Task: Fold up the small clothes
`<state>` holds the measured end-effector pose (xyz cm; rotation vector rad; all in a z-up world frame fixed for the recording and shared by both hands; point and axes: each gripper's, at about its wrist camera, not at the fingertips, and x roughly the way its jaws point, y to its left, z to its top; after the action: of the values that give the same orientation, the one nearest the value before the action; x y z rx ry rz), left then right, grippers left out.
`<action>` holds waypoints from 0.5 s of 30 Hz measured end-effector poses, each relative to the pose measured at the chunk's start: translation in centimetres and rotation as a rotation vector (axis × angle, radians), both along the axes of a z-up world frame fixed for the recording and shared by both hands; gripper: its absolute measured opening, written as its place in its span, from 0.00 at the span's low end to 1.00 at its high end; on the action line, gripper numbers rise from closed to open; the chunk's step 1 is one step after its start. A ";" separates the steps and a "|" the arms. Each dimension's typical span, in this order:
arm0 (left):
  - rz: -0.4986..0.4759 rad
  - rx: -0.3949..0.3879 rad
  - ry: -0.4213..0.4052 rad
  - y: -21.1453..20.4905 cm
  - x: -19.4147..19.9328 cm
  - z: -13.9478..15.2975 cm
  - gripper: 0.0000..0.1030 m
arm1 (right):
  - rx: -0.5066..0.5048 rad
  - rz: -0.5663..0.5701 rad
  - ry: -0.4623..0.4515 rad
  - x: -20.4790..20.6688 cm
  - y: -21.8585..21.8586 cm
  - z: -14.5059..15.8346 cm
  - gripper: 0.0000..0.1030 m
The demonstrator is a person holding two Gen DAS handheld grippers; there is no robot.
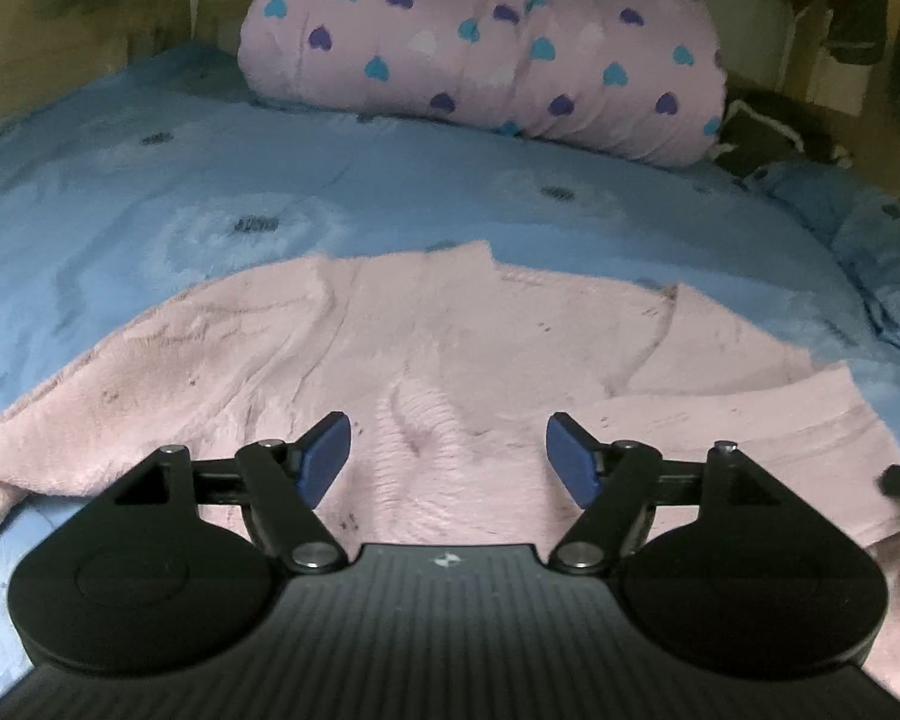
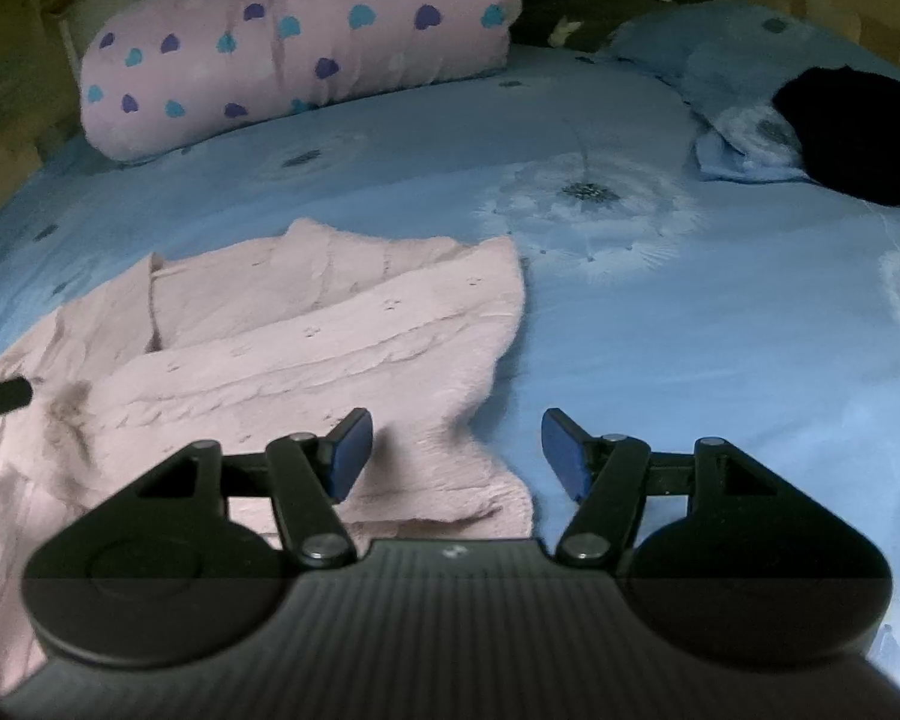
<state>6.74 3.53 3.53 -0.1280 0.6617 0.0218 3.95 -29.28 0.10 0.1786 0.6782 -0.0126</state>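
Pink sweater (image 1: 426, 360) is lying spread out on the blue bedsheet (image 1: 150, 192), fuzzy knit, kinda rumpled down the middle. From the right wrist view it looks like one side or sleeve is already flipped over onto the body, so I'd guess the fold has started but it's nowhere near a neat little packet yet. Both sides still look wide and it hasn't been doubled up lengthwise.

Left gripper (image 1: 448, 456) hovers over the near hem with its jaws wide apart, holding nothing. Right gripper (image 2: 456, 453) is the same, spread wide and empty, sitting over the sweater's right edge where it meets the sheet. Rolled-up heart blanket (image 1: 486, 42) sits at the far end, well apart from everything.
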 end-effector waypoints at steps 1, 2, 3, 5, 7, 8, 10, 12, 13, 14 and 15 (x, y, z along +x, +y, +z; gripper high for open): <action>0.000 -0.011 0.006 0.3 0.2 -0.4 0.74 | 0.004 -0.006 0.003 0.1 -0.1 -0.1 0.63; -0.001 -0.028 0.011 0.6 0.5 -0.8 0.74 | 0.011 -0.014 0.006 0.2 -0.2 -0.1 0.63; -0.004 -0.049 0.014 1.0 0.8 -1.1 0.74 | 0.018 -0.019 0.007 0.4 -0.4 -0.2 0.63; -0.011 -0.089 0.029 1.4 1.3 -1.8 0.72 | 0.036 -0.030 0.008 0.7 -0.6 -0.3 0.63; -0.018 -0.129 0.045 1.4 1.6 -2.4 0.70 | 0.045 -0.031 -0.003 1.0 -0.8 -0.4 0.63; -0.024 -0.127 0.040 1.2 1.6 -2.5 0.68 | 0.041 -0.029 -0.015 1.2 -0.8 -0.4 0.63; -0.041 -0.107 0.033 0.8 1.7 -2.5 0.63 | 0.026 -0.031 -0.028 1.9 -0.9 -0.6 0.63; -0.056 -0.085 0.028 0.3 1.7 -2.5 0.51 | 0.016 -0.040 -0.032 2.7 -1.2 -1.0 0.63; -0.062 -0.075 0.028 0.2 1.7 -2.5 0.41 | 0.015 -0.053 -0.032 2.9 -1.4 -1.2 0.63; -0.065 -0.071 0.027 0.2 1.7 -2.4 0.32 | 0.019 -0.058 -0.031 3.1 -1.5 -1.4 0.63; -0.063 -0.075 0.024 0.3 1.7 -2.1 0.29 | 0.028 -0.051 -0.031 3.2 -1.6 -1.5 0.63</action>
<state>8.43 3.80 1.41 -0.1793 0.6900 -0.0627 7.20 -30.87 -1.40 0.2228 0.6432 -0.0494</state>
